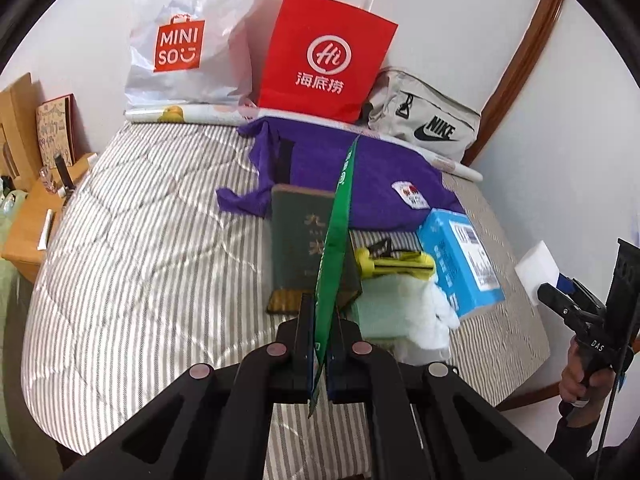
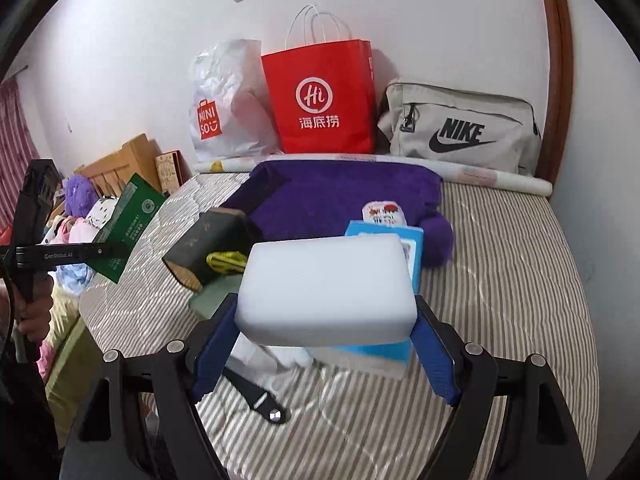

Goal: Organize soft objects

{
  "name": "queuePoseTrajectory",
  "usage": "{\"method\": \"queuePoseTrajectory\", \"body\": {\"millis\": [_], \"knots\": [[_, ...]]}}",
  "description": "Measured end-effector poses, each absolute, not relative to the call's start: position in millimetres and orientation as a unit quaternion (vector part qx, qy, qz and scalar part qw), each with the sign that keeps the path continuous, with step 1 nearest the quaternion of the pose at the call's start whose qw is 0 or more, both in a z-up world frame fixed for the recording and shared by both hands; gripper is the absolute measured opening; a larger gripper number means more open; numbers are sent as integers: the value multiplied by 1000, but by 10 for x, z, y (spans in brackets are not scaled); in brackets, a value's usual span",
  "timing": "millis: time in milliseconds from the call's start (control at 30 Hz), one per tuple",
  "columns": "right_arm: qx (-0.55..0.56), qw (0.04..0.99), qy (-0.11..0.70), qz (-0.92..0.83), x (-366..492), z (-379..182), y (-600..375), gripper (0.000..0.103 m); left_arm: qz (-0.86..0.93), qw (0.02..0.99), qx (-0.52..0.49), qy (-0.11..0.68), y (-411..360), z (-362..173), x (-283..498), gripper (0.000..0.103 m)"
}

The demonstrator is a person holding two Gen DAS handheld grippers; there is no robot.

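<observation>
Left wrist view, left to right: striped bed cover [image 1: 140, 248] fills the left of the frame. At centre, left gripper [image 1: 319, 354] is pinched narrow on a flat green packet [image 1: 334, 248], held edge-on above a dark green book [image 1: 298, 240]. Purple garment [image 1: 360, 184] lies behind; blue box [image 1: 460, 260] at right.

Right wrist view: white Miniso bag [image 2: 228, 108] upper left, red paper bag [image 2: 324, 100] centre, grey Nike bag [image 2: 460, 128] upper right. Right gripper [image 2: 324, 344], lower centre, clamps a white foam block [image 2: 326, 290] between its blue pads [image 2: 214, 352], lifted above the bed.
</observation>
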State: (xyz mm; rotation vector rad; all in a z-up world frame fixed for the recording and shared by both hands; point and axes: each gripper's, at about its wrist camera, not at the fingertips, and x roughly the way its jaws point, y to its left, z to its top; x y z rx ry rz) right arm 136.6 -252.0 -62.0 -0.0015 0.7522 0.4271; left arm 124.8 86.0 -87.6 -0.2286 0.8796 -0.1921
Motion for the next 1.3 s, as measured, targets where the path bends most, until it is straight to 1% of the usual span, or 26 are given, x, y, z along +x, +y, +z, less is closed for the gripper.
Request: {"method": "queuePoseTrajectory", "body": {"millis": [333, 767, 1000, 1300], "knots": [[14, 907, 365, 208, 1843, -514, -2462, 81, -87, 898, -110, 417, 898, -714, 1596, 5], [8, 910, 353, 218, 2413, -425, -2343, 81, -90, 899, -96, 418, 813, -621, 2170, 5], [18, 908, 362, 211, 2750, -489, -2317, 81, -85, 897, -103, 422, 885, -665, 2498, 5], [5, 902, 378, 208, 3115, -596, -2188, 81, -88, 883, -133, 441, 997, -846, 2973, 5]]}}
